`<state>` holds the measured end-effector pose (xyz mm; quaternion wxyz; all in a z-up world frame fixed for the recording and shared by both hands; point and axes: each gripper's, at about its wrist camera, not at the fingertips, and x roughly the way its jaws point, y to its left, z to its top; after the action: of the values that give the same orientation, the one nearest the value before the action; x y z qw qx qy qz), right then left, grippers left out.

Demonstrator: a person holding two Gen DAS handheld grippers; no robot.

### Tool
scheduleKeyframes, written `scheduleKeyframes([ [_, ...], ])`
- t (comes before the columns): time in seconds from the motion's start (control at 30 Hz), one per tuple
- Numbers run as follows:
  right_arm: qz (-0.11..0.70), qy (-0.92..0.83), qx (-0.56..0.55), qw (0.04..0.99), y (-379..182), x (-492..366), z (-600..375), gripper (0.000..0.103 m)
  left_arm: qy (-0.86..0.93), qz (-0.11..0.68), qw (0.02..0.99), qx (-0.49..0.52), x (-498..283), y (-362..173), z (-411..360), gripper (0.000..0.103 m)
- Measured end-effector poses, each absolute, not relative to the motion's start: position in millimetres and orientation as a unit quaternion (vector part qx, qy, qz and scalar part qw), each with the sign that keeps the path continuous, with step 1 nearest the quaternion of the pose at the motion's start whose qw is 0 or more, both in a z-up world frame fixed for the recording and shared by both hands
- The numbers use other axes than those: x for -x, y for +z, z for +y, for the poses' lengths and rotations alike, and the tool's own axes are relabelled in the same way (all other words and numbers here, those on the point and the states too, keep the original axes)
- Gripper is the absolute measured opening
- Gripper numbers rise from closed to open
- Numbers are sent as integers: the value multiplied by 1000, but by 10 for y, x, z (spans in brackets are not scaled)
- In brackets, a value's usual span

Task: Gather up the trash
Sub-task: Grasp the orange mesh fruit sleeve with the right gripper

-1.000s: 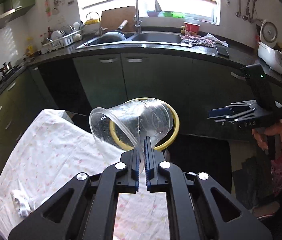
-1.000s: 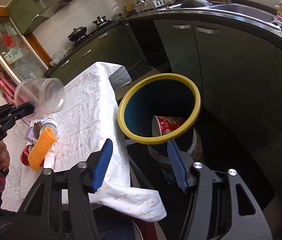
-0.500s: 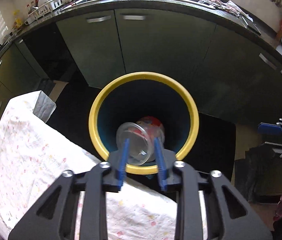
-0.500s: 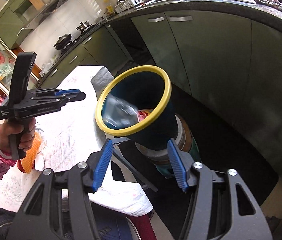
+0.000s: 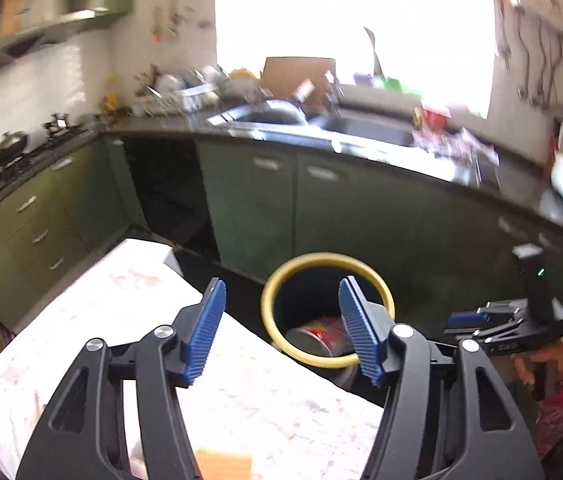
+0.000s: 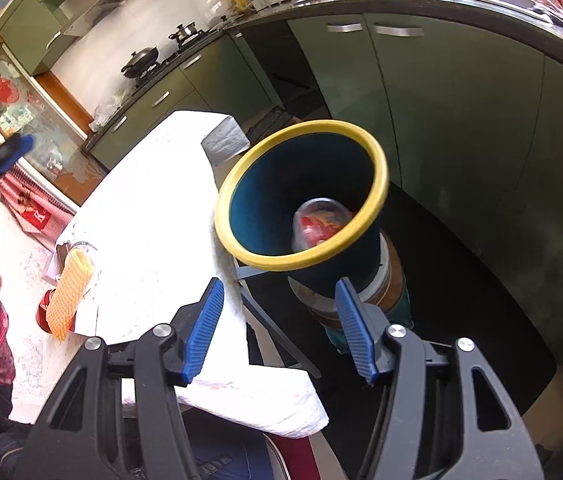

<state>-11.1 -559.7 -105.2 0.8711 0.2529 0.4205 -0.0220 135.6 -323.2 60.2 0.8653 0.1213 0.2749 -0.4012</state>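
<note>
Trash bin (image 6: 301, 200) sits tilted on stacked buckets, so one bump could tip it. Left gripper (image 5: 281, 332) is opening, empty; right gripper (image 6: 279, 328) is apart, empty too.

White letter "R" legible on red-and-white checked cloth bag (image 6: 37, 216) at left edge of right wrist view. Lettering on side of black handheld right gripper (image 5: 466, 323) too blurred to read.
</note>
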Motion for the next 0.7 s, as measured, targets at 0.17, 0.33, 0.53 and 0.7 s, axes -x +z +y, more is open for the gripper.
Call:
scheduleKeyframes([
  [0.17, 431, 17, -211, 877, -877, -224, -5201, 57, -328, 223, 917, -45, -1302, 699, -2133, 81],
  [0.33, 445, 98, -159, 876, -728, -671, -4545, 65, -250, 197, 948, 21, -1420, 487, -1112, 91],
  [0.53, 481, 198, -140, 843, -754, -1107, -3720, 69, -163, 162, 971, 68, -1577, 156, -135, 95],
  [0.7, 520, 217, -161, 810, -921, -1335, -3406, 76, -136, 155, 977, 62, -1617, -169, 156, 95],
])
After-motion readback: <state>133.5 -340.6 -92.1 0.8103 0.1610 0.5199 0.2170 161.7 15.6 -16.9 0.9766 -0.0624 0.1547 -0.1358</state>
